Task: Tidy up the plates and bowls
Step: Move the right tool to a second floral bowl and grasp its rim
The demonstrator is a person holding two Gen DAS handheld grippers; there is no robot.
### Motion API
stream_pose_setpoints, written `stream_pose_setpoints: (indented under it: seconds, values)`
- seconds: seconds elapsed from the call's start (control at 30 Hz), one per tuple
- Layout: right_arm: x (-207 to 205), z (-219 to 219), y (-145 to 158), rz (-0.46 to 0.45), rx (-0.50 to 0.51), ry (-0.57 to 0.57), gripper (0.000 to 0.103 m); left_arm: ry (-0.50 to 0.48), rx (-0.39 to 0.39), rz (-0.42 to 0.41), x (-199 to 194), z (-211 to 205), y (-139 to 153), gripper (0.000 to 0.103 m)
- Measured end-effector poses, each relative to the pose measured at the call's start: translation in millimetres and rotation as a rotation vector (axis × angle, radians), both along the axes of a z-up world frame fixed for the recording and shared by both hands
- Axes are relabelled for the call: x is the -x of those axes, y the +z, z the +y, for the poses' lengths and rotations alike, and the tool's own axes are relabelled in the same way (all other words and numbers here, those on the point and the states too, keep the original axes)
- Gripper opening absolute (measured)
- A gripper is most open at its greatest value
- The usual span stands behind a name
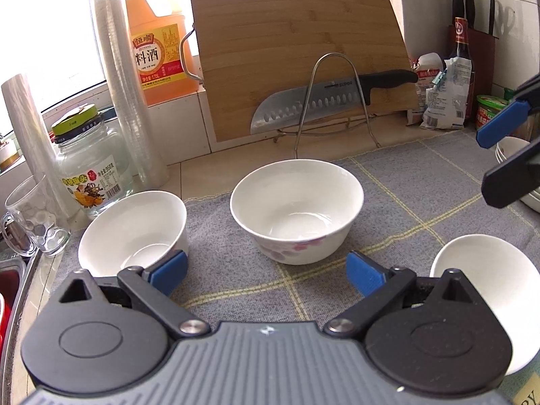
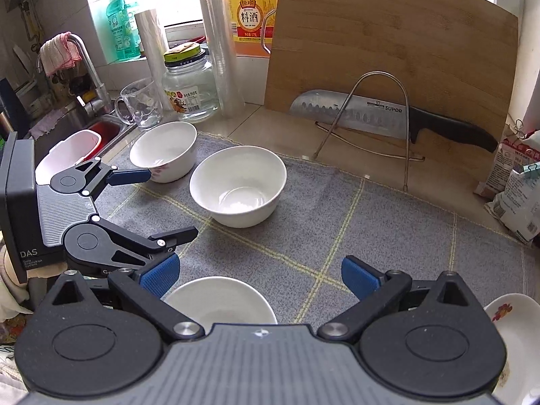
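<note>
Three white bowls sit on a grey checked mat. In the left wrist view a flower-patterned bowl stands straight ahead of my open left gripper. A second bowl lies by the left fingertip, and a third bowl is at the lower right. My right gripper is open, hovering over that third bowl, with the middle bowl and the far bowl beyond. The left gripper shows at the left. A flowered plate lies at the lower right.
A bamboo cutting board and a knife on a wire rack stand at the back. A glass jar, glass mug, cooking wine jug and stacked plastic cups crowd the left. Stacked dishes sit at the right; the sink lies left.
</note>
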State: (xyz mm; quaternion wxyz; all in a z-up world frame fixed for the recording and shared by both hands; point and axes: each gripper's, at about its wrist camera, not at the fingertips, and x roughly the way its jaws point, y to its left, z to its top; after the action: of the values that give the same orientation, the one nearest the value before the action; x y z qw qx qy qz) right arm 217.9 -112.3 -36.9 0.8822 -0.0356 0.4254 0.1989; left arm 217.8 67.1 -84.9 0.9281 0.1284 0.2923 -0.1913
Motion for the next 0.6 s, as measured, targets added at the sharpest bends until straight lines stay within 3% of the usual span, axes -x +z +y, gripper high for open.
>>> stream_pose_setpoints:
  seconds: [0.6]
  values:
    - [-93.3,29.9,-17.9,0.078,0.006,0.127,0.103,-0.064,0.037,0.017,-30.7,-18.4,-14.2,0.097]
